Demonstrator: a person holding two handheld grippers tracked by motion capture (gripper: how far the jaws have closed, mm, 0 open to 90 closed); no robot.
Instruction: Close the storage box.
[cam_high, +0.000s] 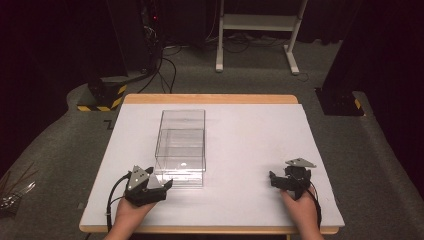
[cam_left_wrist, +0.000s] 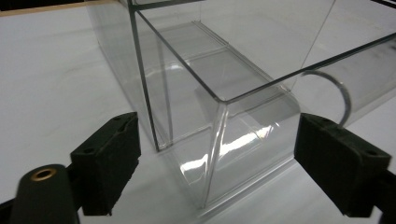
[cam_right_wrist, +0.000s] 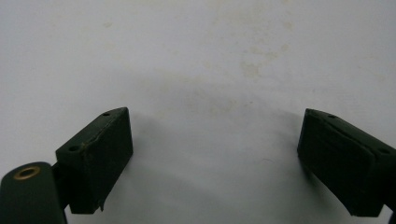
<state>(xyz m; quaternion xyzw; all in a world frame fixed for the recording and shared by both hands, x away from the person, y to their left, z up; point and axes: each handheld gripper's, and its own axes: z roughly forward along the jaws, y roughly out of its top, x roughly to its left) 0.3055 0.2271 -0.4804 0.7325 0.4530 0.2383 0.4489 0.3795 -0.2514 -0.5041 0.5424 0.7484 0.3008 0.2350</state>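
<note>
A clear plastic box (cam_high: 181, 145) with an open top stands on the white mat (cam_high: 250, 135), left of the middle. My left gripper (cam_high: 159, 177) sits at the box's near left corner, held in a hand. In the left gripper view the left gripper (cam_left_wrist: 217, 123) is open, its jaws standing wide on either side of the box corner (cam_left_wrist: 224, 102) without touching it. A round cut-out shows in the box's near wall. My right gripper (cam_high: 274, 179) rests near the mat's right front. In the right gripper view the right gripper (cam_right_wrist: 212, 116) is open over bare mat, with nothing between its jaws.
The mat lies on a wooden table (cam_high: 210, 98). Behind the table, on the grey floor, stand a white frame (cam_high: 257, 30), a black-and-yellow striped base (cam_high: 102, 97) with cables, and a dark base (cam_high: 340, 102) at the right.
</note>
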